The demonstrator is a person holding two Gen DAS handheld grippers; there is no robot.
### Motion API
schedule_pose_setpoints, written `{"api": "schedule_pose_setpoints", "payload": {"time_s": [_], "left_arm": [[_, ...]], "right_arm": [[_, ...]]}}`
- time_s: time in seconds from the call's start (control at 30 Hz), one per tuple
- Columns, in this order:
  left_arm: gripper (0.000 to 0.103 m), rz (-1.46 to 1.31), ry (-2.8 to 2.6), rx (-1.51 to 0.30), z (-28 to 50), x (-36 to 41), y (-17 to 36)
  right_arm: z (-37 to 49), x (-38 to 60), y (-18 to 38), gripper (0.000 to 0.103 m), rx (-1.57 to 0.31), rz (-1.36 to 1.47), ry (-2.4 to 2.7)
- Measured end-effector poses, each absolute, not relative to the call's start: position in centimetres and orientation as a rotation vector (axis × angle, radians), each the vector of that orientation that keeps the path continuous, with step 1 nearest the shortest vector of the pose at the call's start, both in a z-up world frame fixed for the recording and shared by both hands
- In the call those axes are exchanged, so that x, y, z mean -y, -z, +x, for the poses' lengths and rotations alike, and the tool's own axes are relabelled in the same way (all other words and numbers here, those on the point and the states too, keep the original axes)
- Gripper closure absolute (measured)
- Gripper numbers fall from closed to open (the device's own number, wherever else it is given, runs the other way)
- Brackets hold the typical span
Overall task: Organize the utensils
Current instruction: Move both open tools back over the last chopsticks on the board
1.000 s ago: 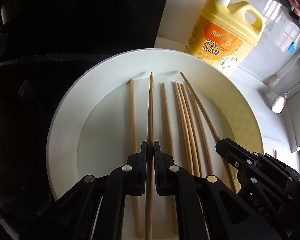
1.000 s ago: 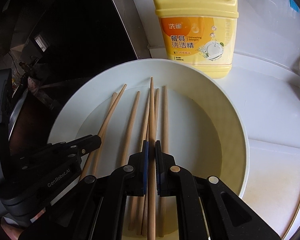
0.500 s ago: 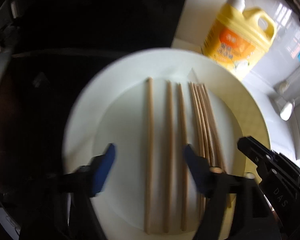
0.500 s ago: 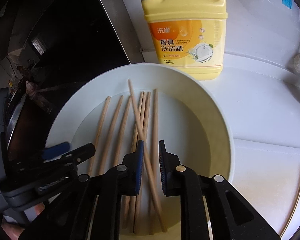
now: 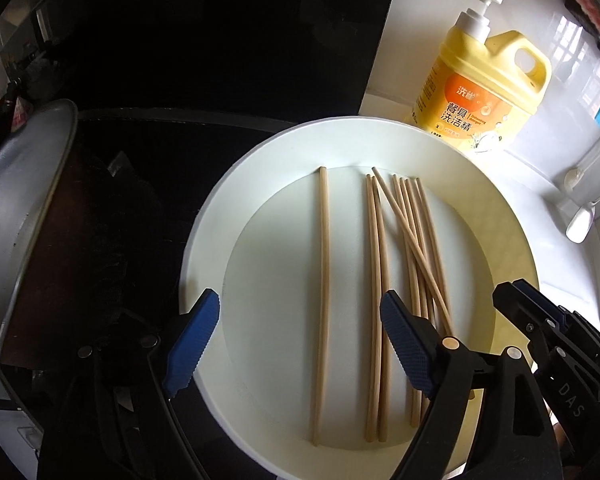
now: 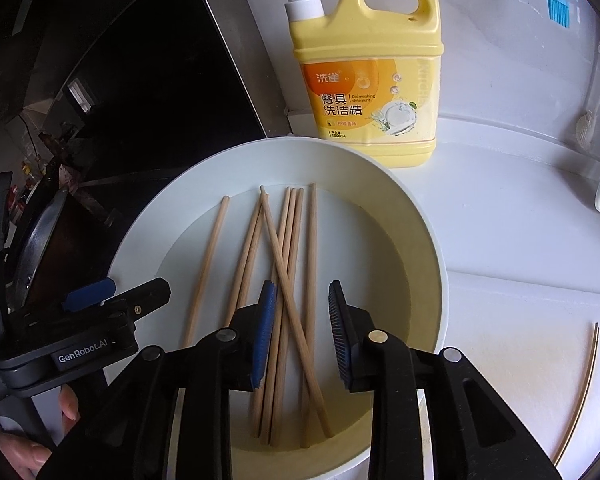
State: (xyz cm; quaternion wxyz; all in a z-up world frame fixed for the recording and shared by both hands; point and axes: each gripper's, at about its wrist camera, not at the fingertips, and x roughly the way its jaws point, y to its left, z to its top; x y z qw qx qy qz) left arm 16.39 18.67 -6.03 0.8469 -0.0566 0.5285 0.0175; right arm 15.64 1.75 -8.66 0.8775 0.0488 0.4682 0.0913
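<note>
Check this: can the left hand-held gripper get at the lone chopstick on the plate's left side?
Probably yes. The left hand-held gripper is opening, its pads straddling the lone chopstick lying apart on the plate; nothing covers it.

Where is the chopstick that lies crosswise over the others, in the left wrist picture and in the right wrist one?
Left wrist: the crossing chopstick runs from upper left to lower right over the right-hand bundle on the white plate.
Right wrist: the crossing chopstick slants from upper left to lower right across the middle of the bundle, passing between the right gripper pads.
Shared landmark: the yellow detergent bottle behind the plate.
</note>
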Motion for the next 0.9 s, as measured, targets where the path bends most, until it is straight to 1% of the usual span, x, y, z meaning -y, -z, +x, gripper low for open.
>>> {"api": "schedule_pose_setpoints", "payload": {"time_s": [0.07,0.13,0.2,0.27,0.47,0.67,0.73,0.9], "left_arm": [[0.021,-0.120,-0.036,-1.114,16.2,-18.8,5.9],[0.020,-0.114,-0.043,-1.111,16.1,-18.9,6.0],[0.019,-0.109,-0.044,-1.108,16.0,-19.1,5.8],[0.019,-0.106,-0.044,-1.105,15.7,-19.4,5.6],[0.012,-0.083,-0.049,-1.081,15.1,-19.8,4.9],[0.010,-0.066,-0.032,-1.070,14.3,-19.9,4.3],[0.008,-0.061,-0.023,-1.060,13.9,-19.9,4.0],[0.007,-0.043,0.012,-1.051,13.2,-18.6,3.5]], "right_arm": [[15.5,-2.0,8.5,0.071,-0.973,0.095,-0.191],[15.3,-2.1,8.4,0.064,-0.966,0.087,-0.187],[15.1,-2.2,8.3,0.063,-0.965,0.090,-0.184],[15.0,-2.3,8.2,0.058,-0.964,0.090,-0.181],[14.4,-2.6,7.9,0.046,-0.954,0.100,-0.165],[13.1,-2.5,7.2,0.039,-0.936,0.117,-0.135],[12.4,-2.3,6.8,0.037,-0.928,0.119,-0.125],[10.5,-0.9,5.9,0.035,-0.898,0.119,-0.095]]}}
